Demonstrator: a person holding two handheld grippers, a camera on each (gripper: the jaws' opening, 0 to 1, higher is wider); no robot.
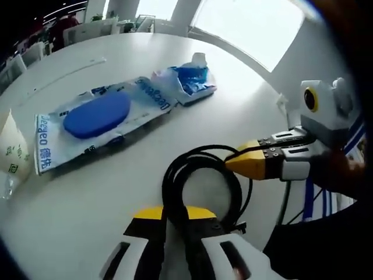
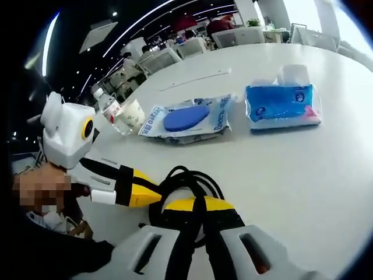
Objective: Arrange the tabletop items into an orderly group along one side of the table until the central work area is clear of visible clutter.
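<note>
Both hand-held grippers work the coiled black cable (image 1: 201,181) at the near edge of the white surface (image 1: 134,175). The left hand-held gripper (image 1: 175,224) is closed on the coil; the right hand-held gripper (image 1: 245,162) pinches its far loop. Judged next: carrying the coil toward the wipes pack (image 2: 187,119) and tissue pack (image 2: 281,105) farther off.

Open office: white desks (image 2: 233,36), chairs (image 2: 195,46)

The bottle (image 2: 111,111) is half hidden behind the cup (image 2: 131,116), label unreadable.
</note>
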